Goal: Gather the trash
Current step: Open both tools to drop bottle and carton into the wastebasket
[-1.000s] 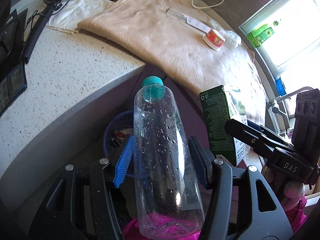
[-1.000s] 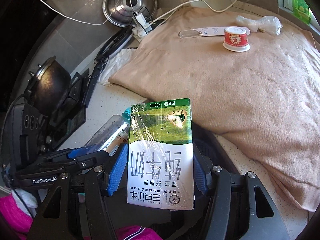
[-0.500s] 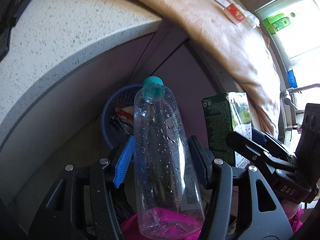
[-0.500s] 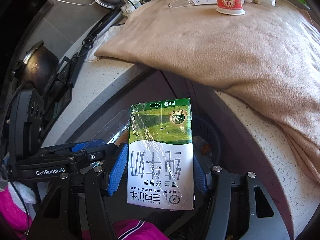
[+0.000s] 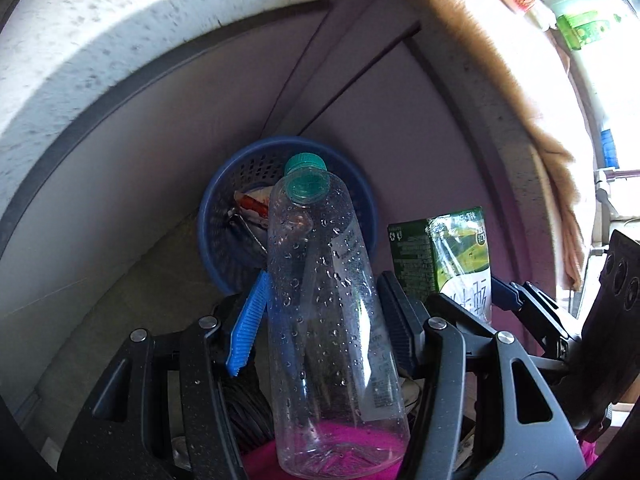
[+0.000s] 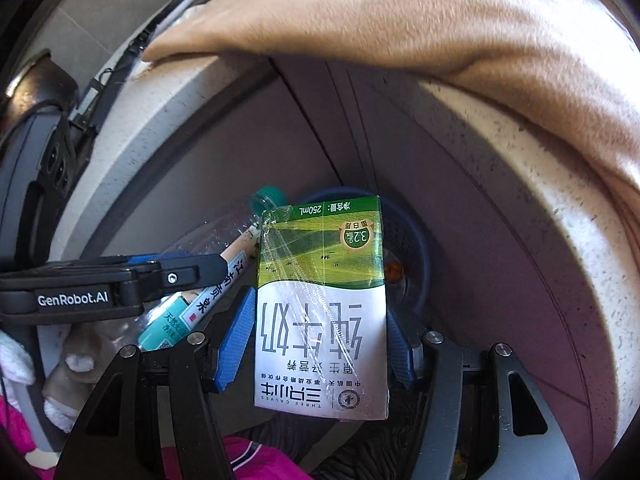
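The basket [image 5: 362, 196] stands on the floor against the cabinet, under the counter edge [image 5: 132, 36]. The bottle [image 5: 324, 300] hangs above it, the carton [image 6: 322, 304] just to its right. A towel [image 6: 400, 16] lies on the counter.

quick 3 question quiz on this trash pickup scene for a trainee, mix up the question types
1. True or false: the left gripper is shut on a clear plastic bottle.
2. Which item does the right gripper hold? A) yogurt cup B) milk carton C) spoon
3. Fill in: below both items stands a blue ____ that already holds some trash.

Key: 1 true; 2 B; 3 basket
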A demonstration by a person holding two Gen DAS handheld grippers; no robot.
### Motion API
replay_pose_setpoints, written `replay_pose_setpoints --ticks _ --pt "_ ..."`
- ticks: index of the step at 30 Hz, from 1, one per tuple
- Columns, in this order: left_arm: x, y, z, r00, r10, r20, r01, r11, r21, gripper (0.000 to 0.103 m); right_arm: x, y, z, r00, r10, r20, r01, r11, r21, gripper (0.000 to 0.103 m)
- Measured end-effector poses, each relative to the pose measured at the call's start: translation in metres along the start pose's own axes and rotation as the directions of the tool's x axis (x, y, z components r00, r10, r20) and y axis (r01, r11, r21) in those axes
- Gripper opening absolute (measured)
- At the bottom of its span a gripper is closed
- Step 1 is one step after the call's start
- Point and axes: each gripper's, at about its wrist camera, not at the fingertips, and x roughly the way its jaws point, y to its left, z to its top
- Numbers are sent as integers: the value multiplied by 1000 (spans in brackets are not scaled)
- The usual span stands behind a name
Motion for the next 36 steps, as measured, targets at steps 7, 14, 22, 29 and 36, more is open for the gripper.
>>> replay_pose_setpoints --ticks 7,14,22,29,36 --pt "28 3 6 998 43 -44 -43 999 -1 58 26 -6 2 999 -15 -30 15 1000 19 60" --pt "39 5 10 995 86 -48 -87 996 -11 59 42 -4 8 998 -38 -43 39 999 12 60" --pt "36 3 16 994 105 -32 -105 994 -18 59 47 -2 10 997 -69 -47 68 998 -15 61" --pt "24 -3 18 993 117 -14 -117 993 -7 59 45 -1 7 996 -85 -41 84 996 -29 61" --pt "8 -1 20 992 127 9 -127 992 0 59 44 -1 10 996 -86 -32 85 996 -23 61"
